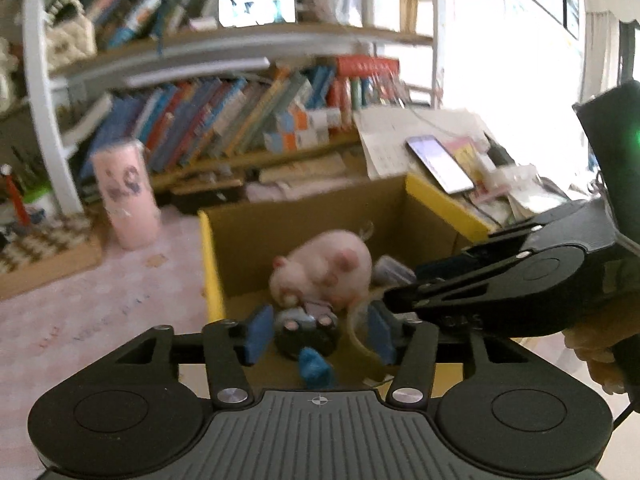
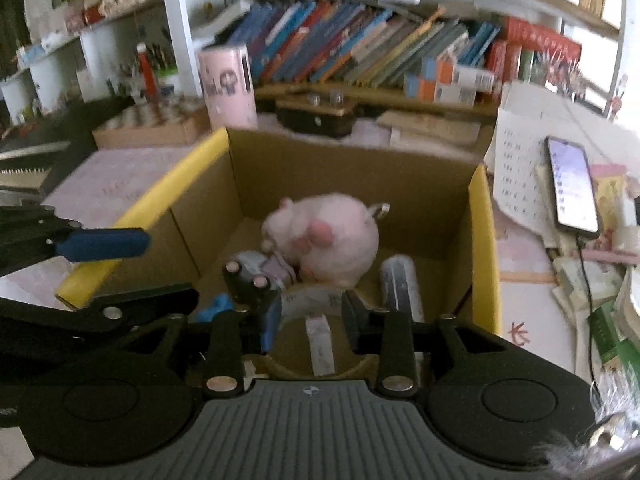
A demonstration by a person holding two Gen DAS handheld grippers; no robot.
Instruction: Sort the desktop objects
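Note:
An open cardboard box with yellow-edged flaps holds a pink plush toy, a dark gadget with two silver knobs, a small blue piece, a tape roll and a grey cylinder. My left gripper hangs over the box's near edge, open, with the dark gadget lying in the gap between its blue pads. My right gripper is open above the tape roll and a white strip; its pads stand clear of both.
A pink printed tumbler stands left of the box on a pink mat. A lit phone lies on papers at the right. Shelves of books run along the back. A wooden tray sits at the left.

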